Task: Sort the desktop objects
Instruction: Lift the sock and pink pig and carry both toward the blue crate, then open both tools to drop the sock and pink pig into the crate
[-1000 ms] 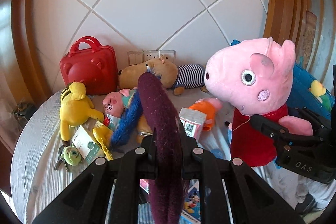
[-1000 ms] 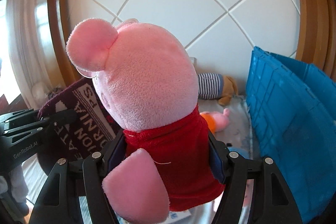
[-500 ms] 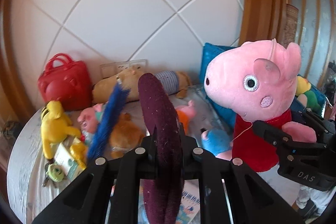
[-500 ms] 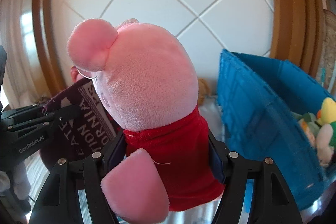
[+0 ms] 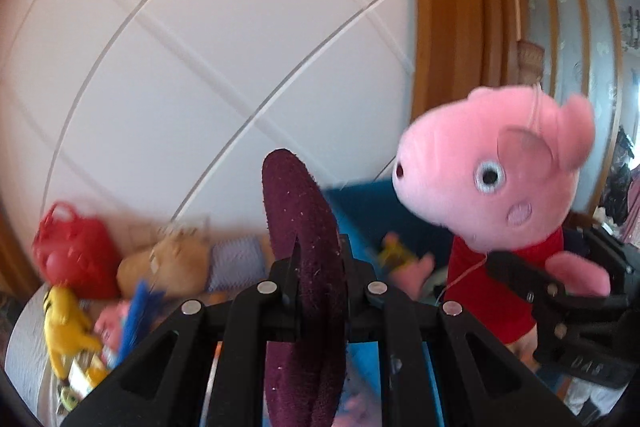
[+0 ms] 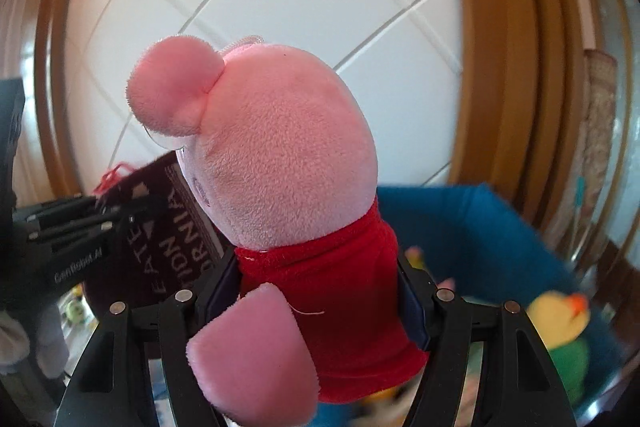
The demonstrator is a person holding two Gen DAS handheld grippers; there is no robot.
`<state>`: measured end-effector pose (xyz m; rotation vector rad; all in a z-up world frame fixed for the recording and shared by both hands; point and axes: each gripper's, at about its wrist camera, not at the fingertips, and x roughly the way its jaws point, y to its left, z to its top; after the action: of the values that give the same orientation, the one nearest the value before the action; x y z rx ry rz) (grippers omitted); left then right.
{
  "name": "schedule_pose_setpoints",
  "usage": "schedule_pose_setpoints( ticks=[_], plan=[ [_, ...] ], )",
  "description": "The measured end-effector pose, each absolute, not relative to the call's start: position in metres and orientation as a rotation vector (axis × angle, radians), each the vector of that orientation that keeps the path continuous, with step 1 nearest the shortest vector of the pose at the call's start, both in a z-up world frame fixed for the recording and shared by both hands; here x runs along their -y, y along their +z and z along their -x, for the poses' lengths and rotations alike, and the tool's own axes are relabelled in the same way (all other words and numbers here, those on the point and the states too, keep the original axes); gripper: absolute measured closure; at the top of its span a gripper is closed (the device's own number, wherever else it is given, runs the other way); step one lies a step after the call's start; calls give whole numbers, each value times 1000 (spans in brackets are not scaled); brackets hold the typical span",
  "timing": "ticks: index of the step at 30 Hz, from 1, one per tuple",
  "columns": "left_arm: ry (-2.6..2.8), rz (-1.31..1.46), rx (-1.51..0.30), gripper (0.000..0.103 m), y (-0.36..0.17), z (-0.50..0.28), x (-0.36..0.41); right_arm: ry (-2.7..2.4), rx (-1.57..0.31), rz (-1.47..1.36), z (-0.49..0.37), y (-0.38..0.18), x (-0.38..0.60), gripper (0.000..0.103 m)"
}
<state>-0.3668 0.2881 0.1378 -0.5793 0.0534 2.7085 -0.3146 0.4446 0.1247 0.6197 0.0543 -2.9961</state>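
My left gripper (image 5: 318, 267) is shut on a dark purple knitted item with white lettering (image 5: 304, 235), held upright in the air; it also shows in the right wrist view (image 6: 160, 239). My right gripper (image 6: 320, 267) is shut on the red dress of a big pink pig plush (image 6: 280, 163), which also shows at the right of the left wrist view (image 5: 492, 175). Both are held above a blue crate (image 6: 480, 227) with plush toys inside, one yellow and green (image 6: 560, 323).
Low at the left of the left wrist view, a red bear-shaped case (image 5: 72, 251), a tan plush (image 5: 168, 263), a yellow plush (image 5: 66, 319) and a blue brush-like thing (image 5: 136, 315) lie on the grey table. White tiled wall and wooden frame stand behind.
Both grippers have swung right with their loads, away from the table's toys and over the blue crate. The crate's inside has come into the right wrist view. Both grips are unchanged.
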Motion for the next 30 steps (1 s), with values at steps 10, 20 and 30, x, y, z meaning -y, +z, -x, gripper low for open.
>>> schedule_pose_setpoints(
  ticks=[10,20,30],
  plan=[
    [2526,657,-121,90,134,378,-445,-3150,6,-671,316,135,-579,34],
    [2493,843,-236,90,82,373,-487,-3155,86,-911,309,82,-629,32],
    [2573,762,-245,39,97,360,-476,-3178,85,-857,308,82,-638,27]
  ],
)
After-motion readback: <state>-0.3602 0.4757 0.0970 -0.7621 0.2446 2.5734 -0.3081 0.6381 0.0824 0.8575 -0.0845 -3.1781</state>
